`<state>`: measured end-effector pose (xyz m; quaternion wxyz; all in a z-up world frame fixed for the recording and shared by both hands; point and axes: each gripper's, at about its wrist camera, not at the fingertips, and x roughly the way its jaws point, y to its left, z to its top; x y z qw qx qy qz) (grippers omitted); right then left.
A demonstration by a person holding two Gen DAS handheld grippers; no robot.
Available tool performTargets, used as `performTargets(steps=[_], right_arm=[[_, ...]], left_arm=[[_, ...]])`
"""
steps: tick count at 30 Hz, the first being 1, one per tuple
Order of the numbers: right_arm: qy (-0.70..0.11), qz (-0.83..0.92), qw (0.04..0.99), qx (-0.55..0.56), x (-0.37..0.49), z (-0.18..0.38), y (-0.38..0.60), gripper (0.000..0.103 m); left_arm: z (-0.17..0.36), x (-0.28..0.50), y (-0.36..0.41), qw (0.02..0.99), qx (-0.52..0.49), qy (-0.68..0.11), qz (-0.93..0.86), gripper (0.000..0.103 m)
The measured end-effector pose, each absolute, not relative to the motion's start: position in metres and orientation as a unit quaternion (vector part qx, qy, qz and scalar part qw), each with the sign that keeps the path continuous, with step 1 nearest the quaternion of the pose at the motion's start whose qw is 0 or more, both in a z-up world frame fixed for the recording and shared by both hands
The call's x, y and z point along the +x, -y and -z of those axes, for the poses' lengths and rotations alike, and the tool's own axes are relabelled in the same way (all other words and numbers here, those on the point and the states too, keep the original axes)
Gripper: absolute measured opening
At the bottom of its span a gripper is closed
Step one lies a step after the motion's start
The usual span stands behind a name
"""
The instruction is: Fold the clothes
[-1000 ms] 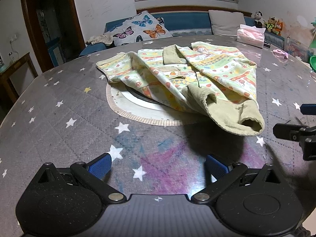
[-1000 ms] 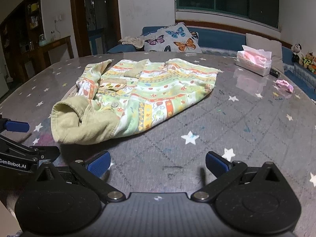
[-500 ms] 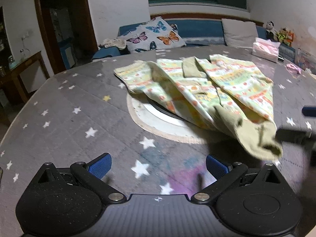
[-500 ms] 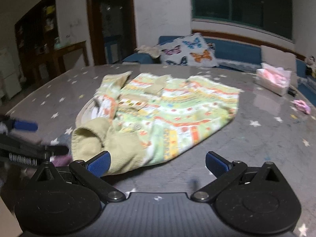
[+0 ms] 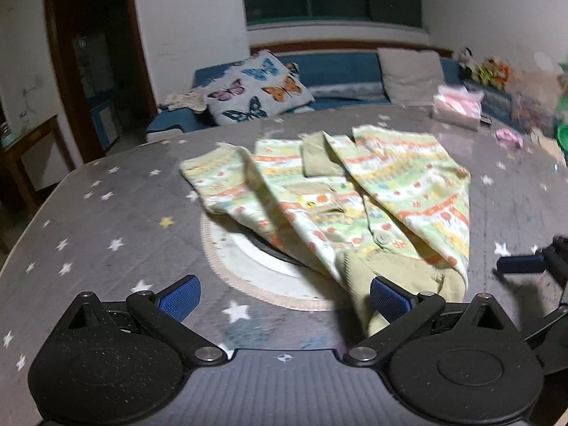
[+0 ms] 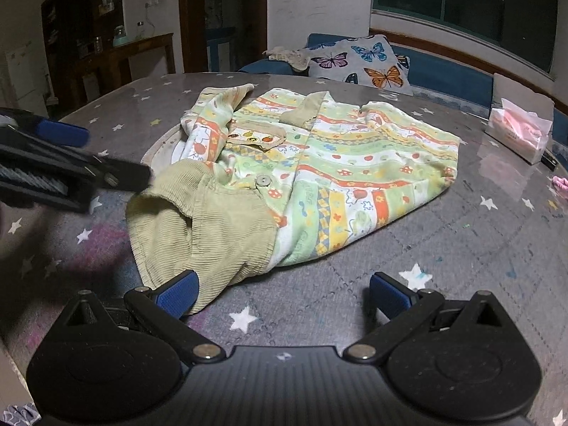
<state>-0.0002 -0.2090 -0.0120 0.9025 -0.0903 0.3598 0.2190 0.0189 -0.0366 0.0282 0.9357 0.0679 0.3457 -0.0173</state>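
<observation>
A child's patterned green, yellow and orange jacket [image 5: 358, 198] with olive corduroy cuffs lies partly folded on the grey star-print table [image 5: 88, 234]; it also shows in the right wrist view [image 6: 319, 174]. My left gripper [image 5: 284, 300] is open, its right fingertip [image 5: 388, 300] over the olive cuff [image 5: 397, 277]. My right gripper [image 6: 282, 296] is open, its left fingertip [image 6: 177, 296] at the edge of the same cuff [image 6: 202, 227]. Each gripper shows at the edge of the other's view.
A round white mat [image 5: 248, 266] lies under the jacket. A pink tissue box [image 6: 520, 131] and small pink item [image 6: 561, 183] sit on the table's far right. A blue sofa with a butterfly cushion [image 5: 255, 88] stands behind the table.
Both grippers have moved in toward the jacket's olive cuff, which is now at their fingertips. The jacket itself has not moved.
</observation>
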Motion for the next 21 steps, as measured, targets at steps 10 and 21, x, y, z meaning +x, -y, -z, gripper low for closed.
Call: performTargets(steps=[10, 21], right_arm=[[-0.34, -0.234, 0.908, -0.072, 0.014, -0.02, 0.221, 0.103], [-0.333, -0.224, 0.913, -0.073, 0.089, -0.043, 0.22, 0.095]], left_arm=[[-0.005, 0.035, 0.03, 0.92, 0.065, -0.386, 0.018, 0.103], [-0.035, 0.07, 0.006, 0.939, 0.042, -0.343, 0.0, 0.103]])
